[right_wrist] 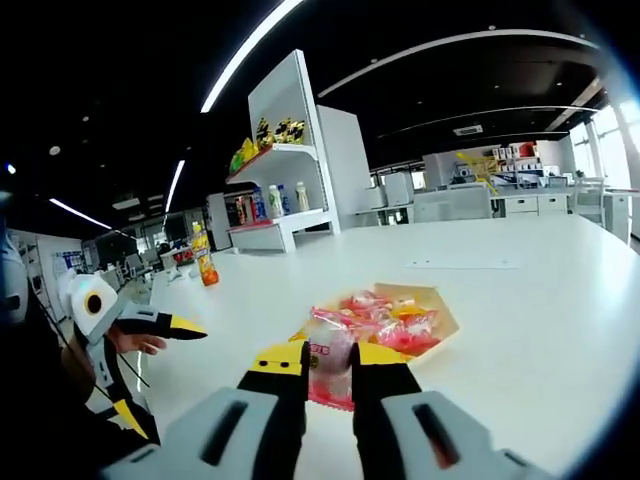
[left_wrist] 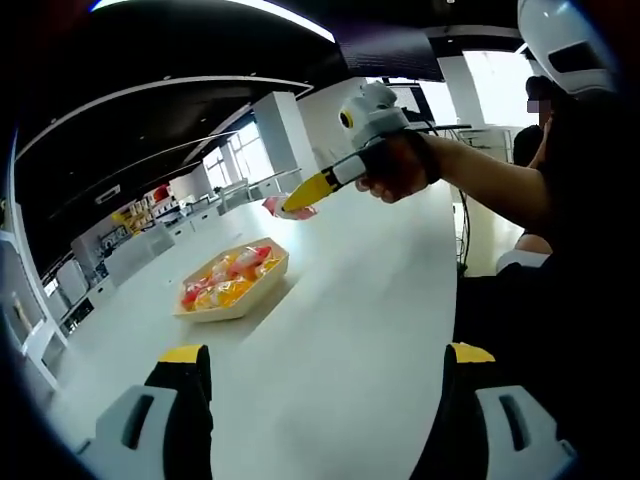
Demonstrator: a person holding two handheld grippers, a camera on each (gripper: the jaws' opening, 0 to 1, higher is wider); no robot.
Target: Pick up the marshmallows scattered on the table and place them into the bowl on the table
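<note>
A long white worktop point(right_wrist: 520, 300) ran through an open office, with shelves of bottles and snacks beyond it. The right gripper point(right_wrist: 330, 375) had its jaws closed on a wrapped pink marshmallow point(right_wrist: 330, 372), pinched between the yellow tips and lifted clear of the worktop. Just ahead of those jaws, slightly to their right, sat the bowl point(right_wrist: 440, 312), a pale tray already holding several red and orange packets. In the left gripper view the same marshmallow point(left_wrist: 270, 206) hung at the right gripper's point(left_wrist: 300, 196) tip, above and beyond the bowl point(left_wrist: 245, 300). The left gripper point(left_wrist: 325, 365) had its jaws spread wide with nothing between them, the bowl ahead and to their left.

The step in hand looked like the carry to the bowl. The next move probably called for bringing the right jaws forward over the bowl, lowering a little, and opening to drop the packet among the others.
</note>
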